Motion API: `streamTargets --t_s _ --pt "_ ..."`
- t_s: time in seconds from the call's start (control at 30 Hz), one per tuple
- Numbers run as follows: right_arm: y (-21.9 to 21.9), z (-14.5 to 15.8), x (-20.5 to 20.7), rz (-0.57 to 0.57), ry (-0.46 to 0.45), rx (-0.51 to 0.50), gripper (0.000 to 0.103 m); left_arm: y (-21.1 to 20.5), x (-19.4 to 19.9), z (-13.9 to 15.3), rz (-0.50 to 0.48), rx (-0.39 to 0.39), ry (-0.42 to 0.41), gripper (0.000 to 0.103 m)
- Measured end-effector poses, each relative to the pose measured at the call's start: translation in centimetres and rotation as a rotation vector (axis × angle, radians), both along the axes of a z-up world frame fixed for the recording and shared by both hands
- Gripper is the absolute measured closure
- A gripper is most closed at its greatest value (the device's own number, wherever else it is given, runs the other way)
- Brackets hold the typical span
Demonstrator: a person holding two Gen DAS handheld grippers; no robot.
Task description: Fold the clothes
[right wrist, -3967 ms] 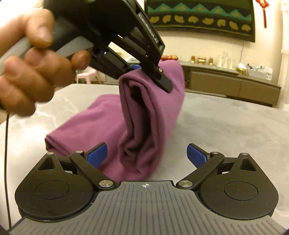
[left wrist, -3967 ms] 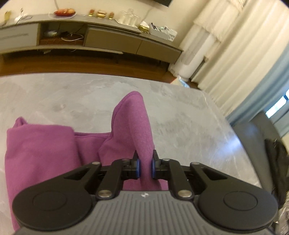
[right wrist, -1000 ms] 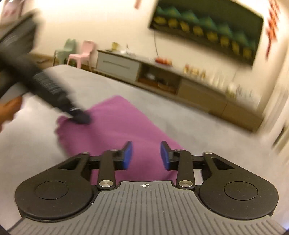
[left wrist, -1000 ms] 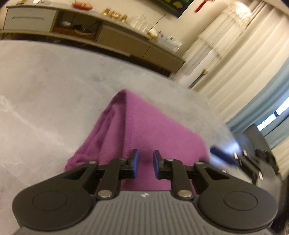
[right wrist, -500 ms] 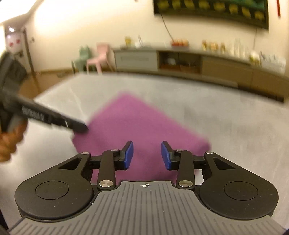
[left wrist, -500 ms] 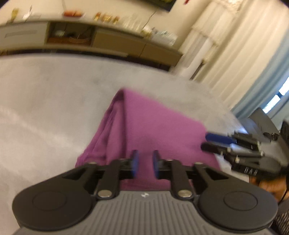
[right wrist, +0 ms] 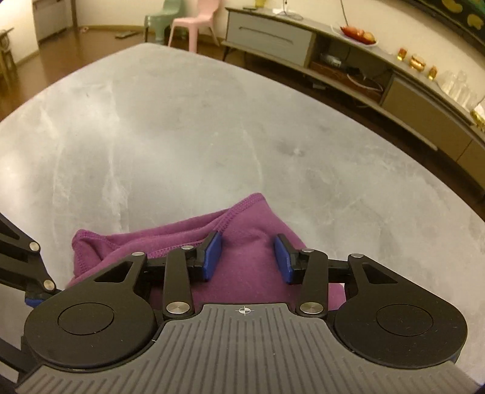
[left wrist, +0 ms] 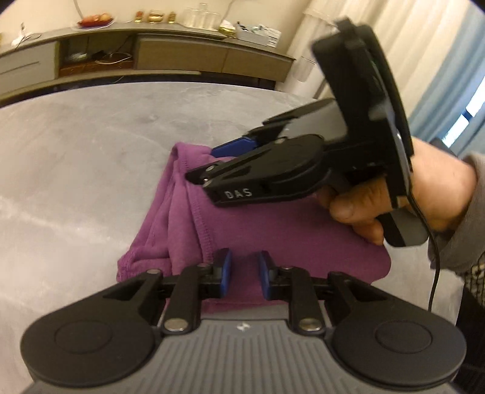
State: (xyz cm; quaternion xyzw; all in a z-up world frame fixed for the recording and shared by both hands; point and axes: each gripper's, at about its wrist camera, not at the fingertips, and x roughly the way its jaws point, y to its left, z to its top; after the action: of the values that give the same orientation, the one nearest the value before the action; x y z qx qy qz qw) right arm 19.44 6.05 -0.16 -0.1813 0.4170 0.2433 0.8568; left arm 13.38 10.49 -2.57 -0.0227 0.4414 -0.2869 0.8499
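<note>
A purple garment (left wrist: 272,230) lies folded flat on the grey marble table (left wrist: 91,151). My left gripper (left wrist: 244,266) hovers over its near edge. Its jaws stand narrowly apart and are closing, with no cloth pinched between the pads. A hand (left wrist: 409,194) holds my right gripper (left wrist: 209,162) over the far left corner of the garment. In the right wrist view my right gripper (right wrist: 248,257) sits low over that corner of the garment (right wrist: 248,221). Its jaws are opening, with cloth under the gap but not gripped. The left gripper's fingers (right wrist: 21,263) show at the left edge.
A long sideboard (left wrist: 182,51) with bowls and glasses runs behind the table. Pink (right wrist: 194,18) and green (right wrist: 157,18) chairs stand beyond the far table edge (right wrist: 182,51). Curtains (left wrist: 379,30) hang at the right. Bare tabletop (right wrist: 182,121) stretches beyond the garment.
The garment, held up four seconds ago, now lies flat. My right gripper swept across it to the far corner and its jaws widened. My left gripper stayed put and rolled slightly.
</note>
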Motion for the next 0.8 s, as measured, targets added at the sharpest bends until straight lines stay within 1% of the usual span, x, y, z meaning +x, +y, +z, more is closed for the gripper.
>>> streamTargets --t_s 0.13,0.2,0.27,0.33,0.4,0.47,0.53,0.6,0.63,0.67,0.7,0.77,0.8 --pt "-0.1 0.9 0.4 0.01 0.016 0.003 0.062 -0.1 -0.3 0.3 -0.007 -0.008 -0.004 0.082" --pt "-2.4 3.1 -0.7 -0.025 -0.022 0.09 0.063 0.7 -0.9 1.3 0.004 -0.041 -0.029 0.082" --pt "-7.1 6.1 -3.4 -0.116 -0.101 0.29 0.055 1.4 -1.3 2.8 0.018 -0.081 -0.07 0.077" --pt "-11.0 7.3 -5.8 -0.187 -0.151 0.355 0.055 2.5 -1.8 4.6 0.047 -0.131 -0.136 0.066" --pt "-13.4 6.8 -7.5 -0.225 -0.168 0.325 0.054 2.3 -0.9 5.2 0.081 -0.136 -0.192 0.062" --pt "-14.7 5.5 -8.4 -0.241 -0.175 0.278 0.055 0.7 1.8 4.4 0.123 -0.094 -0.191 0.062" --pt "-15.2 4.1 -8.8 -0.243 -0.18 0.234 0.055 -0.5 4.6 2.9 0.174 -0.075 -0.148 0.066" --pt "-15.5 2.8 -8.8 -0.226 -0.17 0.245 0.055 -1.0 6.8 0.9 0.222 -0.066 -0.086 0.067" --pt "-15.5 1.8 -8.8 -0.2 -0.156 0.24 0.055 -1.0 7.6 -0.1 0.229 -0.046 -0.045 0.065" --pt "-15.5 0.8 -8.8 -0.175 -0.143 0.236 0.059 -0.9 8.0 -0.9 0.234 -0.038 -0.015 0.064" --pt "-15.9 0.1 -8.7 -0.175 -0.128 0.251 0.058 -0.5 8.1 -1.3 0.236 -0.049 -0.003 0.059" --pt "-16.8 -1.3 -8.5 -0.177 -0.098 0.284 0.057 0.3 8.2 -2.1 0.241 -0.071 0.02 0.058" --pt "-17.6 -1.6 -8.2 -0.193 -0.072 0.329 0.057 0.5 8.1 -2.3 0.242 -0.074 0.023 0.058"
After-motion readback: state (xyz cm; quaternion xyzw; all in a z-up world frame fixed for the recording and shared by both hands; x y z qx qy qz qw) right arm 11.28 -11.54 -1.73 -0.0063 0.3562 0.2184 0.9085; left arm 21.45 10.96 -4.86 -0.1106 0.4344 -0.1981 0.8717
